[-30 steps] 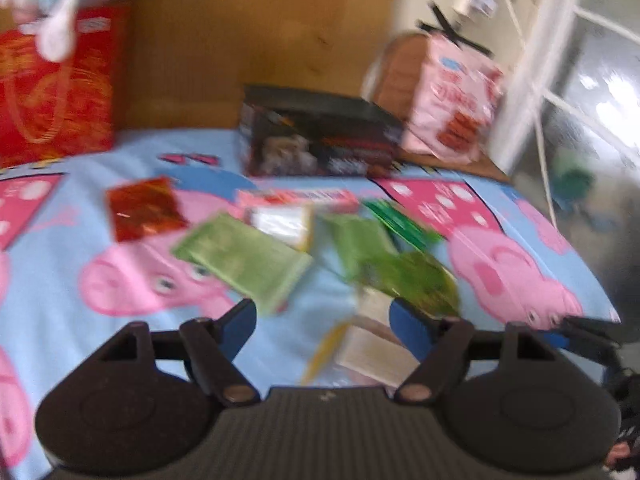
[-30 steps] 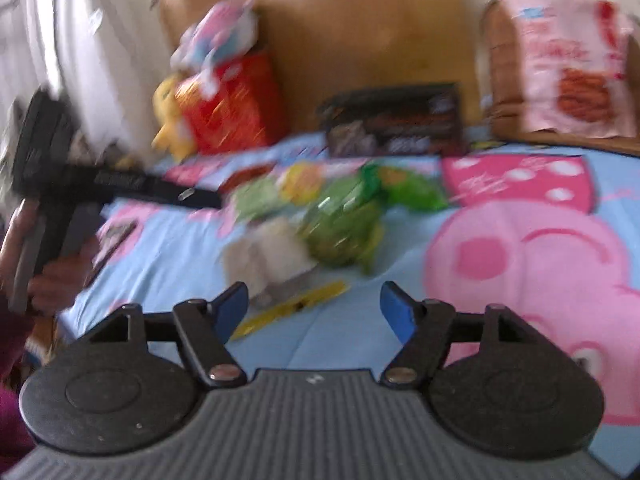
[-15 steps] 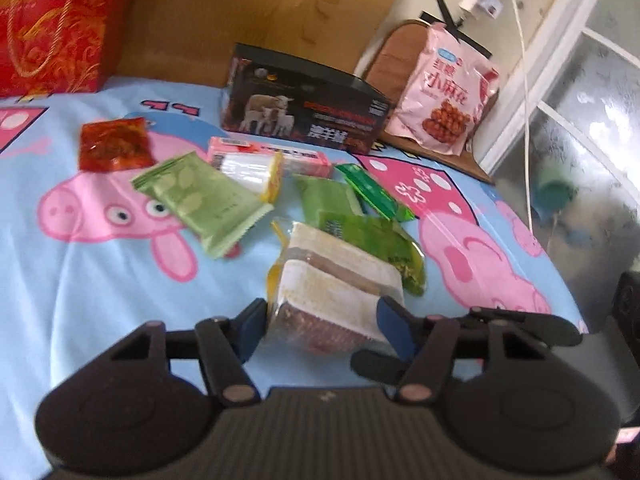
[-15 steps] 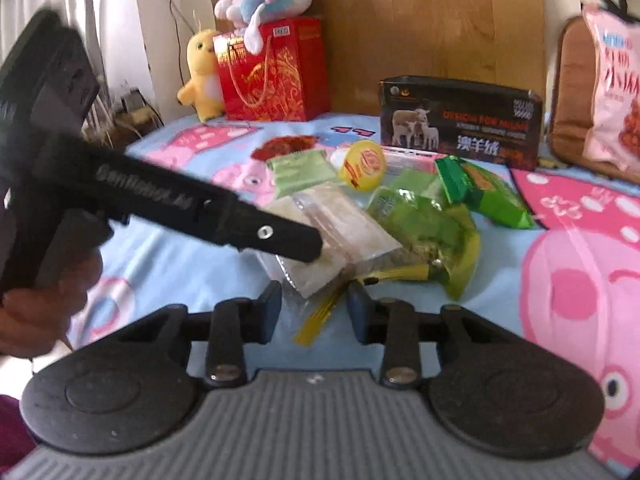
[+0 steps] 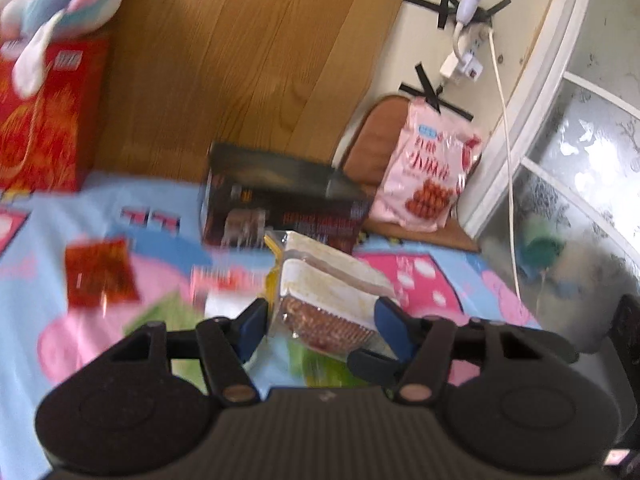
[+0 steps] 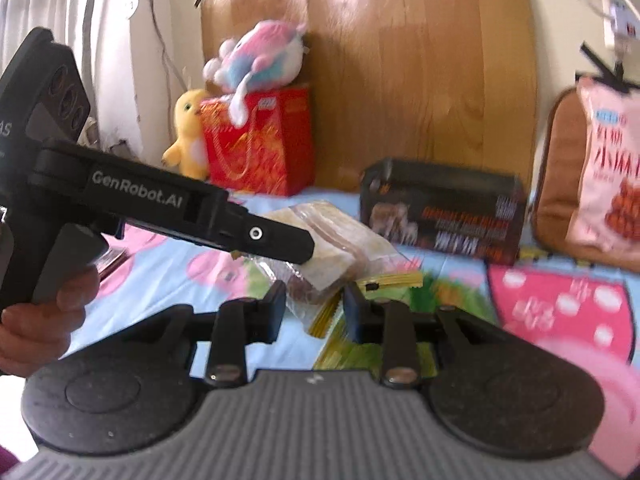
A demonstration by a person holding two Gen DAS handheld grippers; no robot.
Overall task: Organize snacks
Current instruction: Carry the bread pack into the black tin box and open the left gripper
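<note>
I have both tools on one clear packet of layered cake [image 5: 320,276] and it is up off the bed: my left tool [image 5: 318,320] has just been closing and its blue pads now press the packet's two sides, while my right tool [image 6: 314,306], narrowed down, pinches the packet's near end, its yellow-edged wrapper [image 6: 394,280] trailing between the jaws. In the right wrist view the left tool's finger [image 6: 276,240] lies across the top of the same packet, with my hand [image 6: 44,320] on its handle at the left edge. As I judge it the sorting has barely begun: this is the only snack in hand, and the rest lie loose on the sheet, a red sachet [image 5: 100,276] to the left, a pink-and-red packet [image 5: 224,280] just beside the cake, and green packets [image 6: 452,292] below, too blurred to count. The surface is a bed with a blue cartoon-pig sheet [image 5: 168,236]. At its far edge a dark box [image 5: 280,208] stands against a wooden headboard [image 5: 240,60], with a red gift bag [image 6: 260,140], a pastel plush toy [image 6: 260,56] on top of it and a yellow plush chick [image 6: 188,132] beside it. A large pink snack bag [image 5: 428,176] leans on a brown cushion [image 5: 372,140] by the frosted window [image 5: 580,184].
</note>
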